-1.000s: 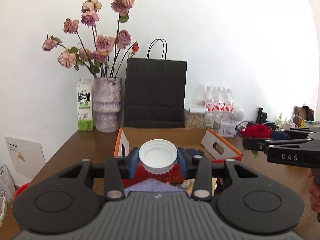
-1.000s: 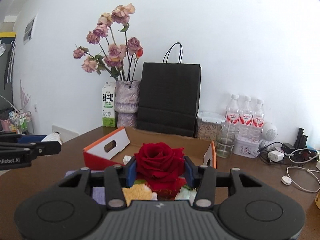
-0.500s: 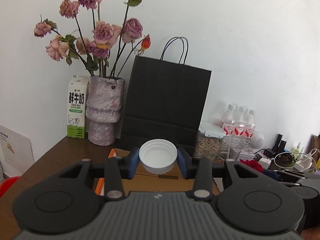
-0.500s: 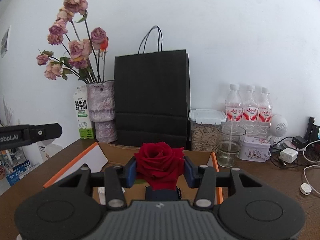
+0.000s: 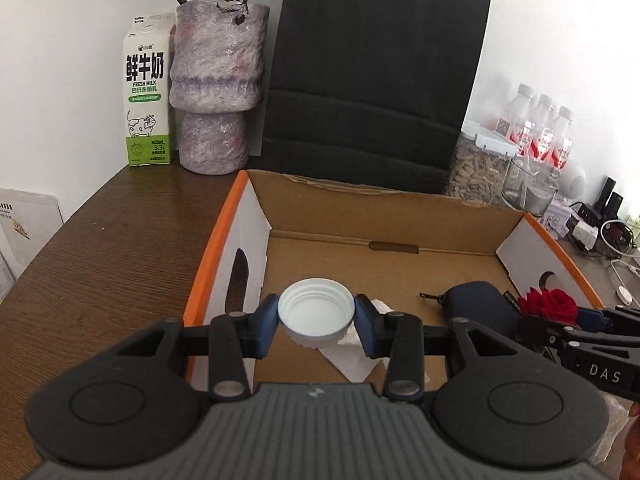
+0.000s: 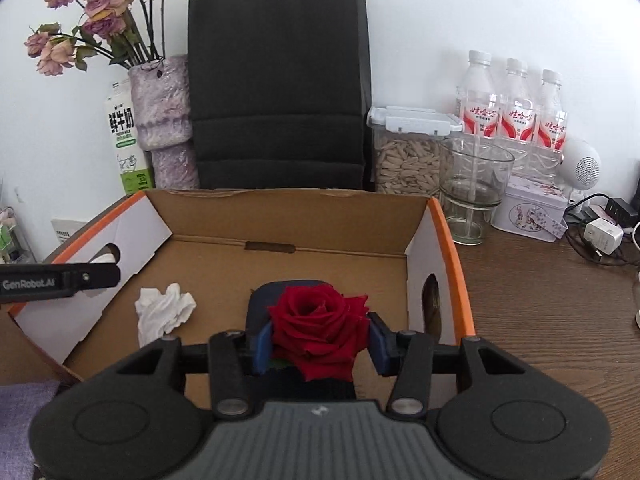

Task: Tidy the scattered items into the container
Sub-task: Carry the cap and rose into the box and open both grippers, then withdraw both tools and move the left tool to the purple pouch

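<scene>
Left gripper (image 5: 316,322), lower centre of the left wrist view: jaws partly closed, blue pads clamped on a white plastic cap (image 5: 316,312), open side facing the camera, held above the near left part of the cardboard box (image 5: 360,208). Right gripper (image 6: 320,344), lower centre of the right wrist view: jaws partly closed, pads pressing both sides of one red rose head (image 6: 320,328), held over the near right part of the same box.

Box fills mid frame in both views: brown inside, orange rim, white end flaps with handle cut-outs. Inside it: one crumpled white tissue (image 6: 164,310) at lower left of the right view, one dark blue pouch (image 5: 476,306) at right centre of the left view, sitting directly behind and under the rose in the right view. The right gripper shows at the right edge of the left view; a black finger of the left one pokes in at the left edge of the right view, in front of the box's left flap.

Behind the box, upper frame:
- 1 black paper bag (image 6: 276,80)
- 1 purple-grey vase (image 5: 218,80) of dried pink roses
- 1 milk carton (image 5: 146,96)
- 1 clear jar of seeds (image 6: 404,156)
- 1 empty glass (image 6: 472,188)
- 3 water bottles (image 6: 516,108)
- 1 small tin (image 6: 528,208)

Chargers and cables at the far right on the brown wooden table (image 5: 100,248).
</scene>
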